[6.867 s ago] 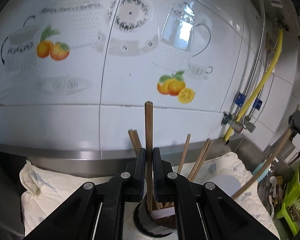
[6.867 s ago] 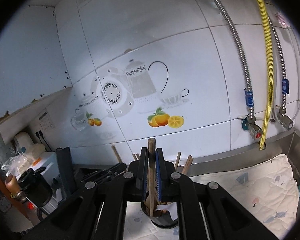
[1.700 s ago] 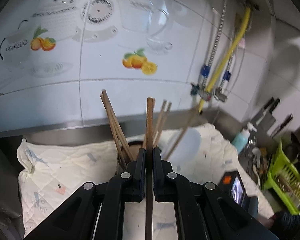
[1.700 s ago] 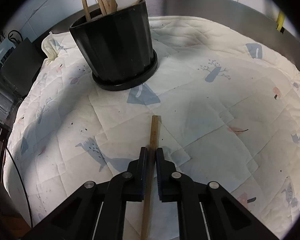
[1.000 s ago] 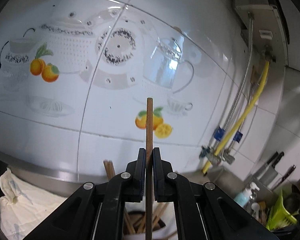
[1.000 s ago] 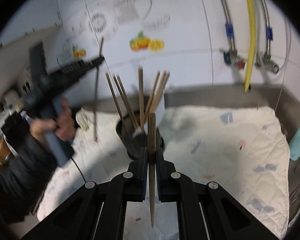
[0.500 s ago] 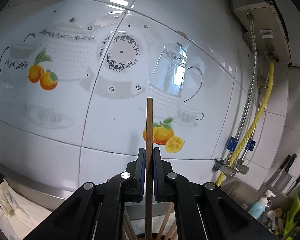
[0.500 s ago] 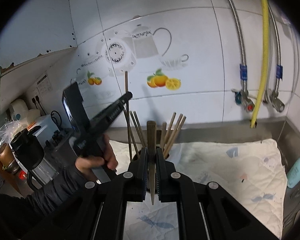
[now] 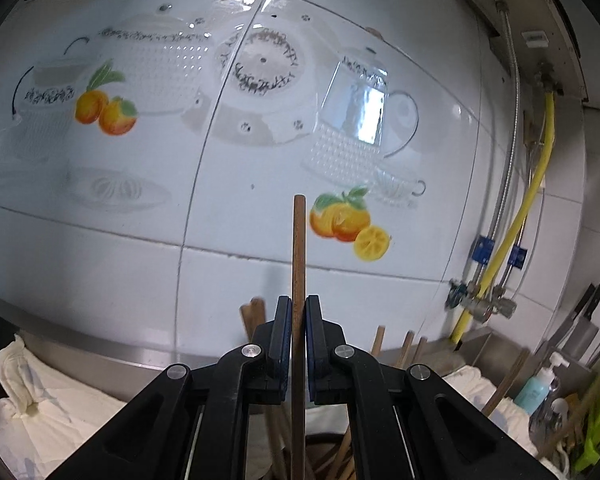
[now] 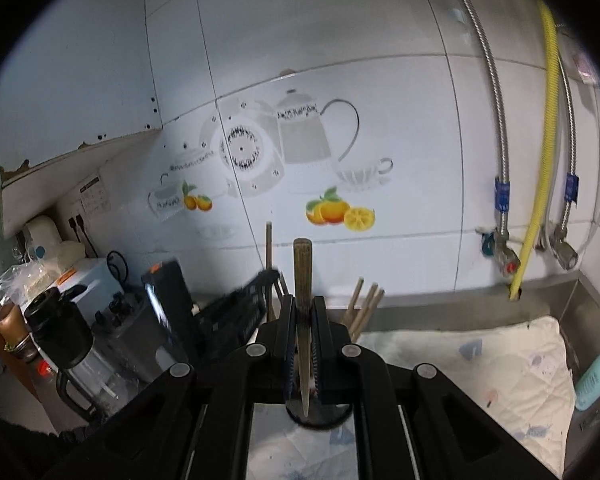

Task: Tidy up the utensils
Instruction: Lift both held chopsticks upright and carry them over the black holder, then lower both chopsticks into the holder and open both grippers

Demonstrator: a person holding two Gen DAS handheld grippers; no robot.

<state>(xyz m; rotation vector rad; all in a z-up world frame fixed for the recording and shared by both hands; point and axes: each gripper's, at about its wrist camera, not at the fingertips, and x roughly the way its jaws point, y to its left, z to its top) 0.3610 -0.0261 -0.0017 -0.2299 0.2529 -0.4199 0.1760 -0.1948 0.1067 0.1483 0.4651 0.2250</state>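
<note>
Wooden chopstick (image 9: 299, 280) upright between left gripper (image 9: 299, 320) fingers (image 9: 283, 332), round-tipped.

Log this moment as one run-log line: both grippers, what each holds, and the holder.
left gripper: shut on chopstick, upright | right gripper: shut on second chopstick, upright | black holder: below, sticks inside

The utensil holder (image 10: 318, 414) stands on the quilted cloth (image 10: 480, 360) before the tiled wall (image 10: 380, 100), with hoses (image 10: 536, 160) to its right and appliances (image 10: 72, 340) to its left.
</note>
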